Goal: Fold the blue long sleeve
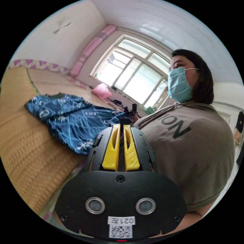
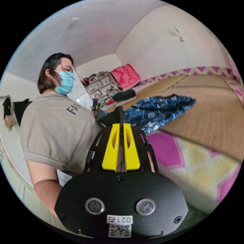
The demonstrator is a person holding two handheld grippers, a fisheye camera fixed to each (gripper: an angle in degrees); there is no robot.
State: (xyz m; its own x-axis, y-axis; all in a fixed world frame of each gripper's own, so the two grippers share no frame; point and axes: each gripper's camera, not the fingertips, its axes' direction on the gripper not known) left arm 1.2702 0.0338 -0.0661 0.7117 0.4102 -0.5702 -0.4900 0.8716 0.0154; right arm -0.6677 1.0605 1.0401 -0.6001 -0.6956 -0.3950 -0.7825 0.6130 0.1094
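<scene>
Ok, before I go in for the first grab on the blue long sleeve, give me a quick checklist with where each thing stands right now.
1. Left gripper empty: ok, its yellow jaws are together with nothing between them.
2. Right gripper empty: ok, jaws together, no cloth in them.
3. Jaws opened for a grab: not ok, both are closed.
4. Blue long sleeve within view on the woven mat: ok, it lies there in a loose heap.
5. Garment spread flat: not ok, it is bunched and rumpled.
6. Sleeves and collar located: cannot tell, the folds hide them.

open mat (image 2: 216,117) beyond crumpled shirt (image 2: 157,108)
</scene>
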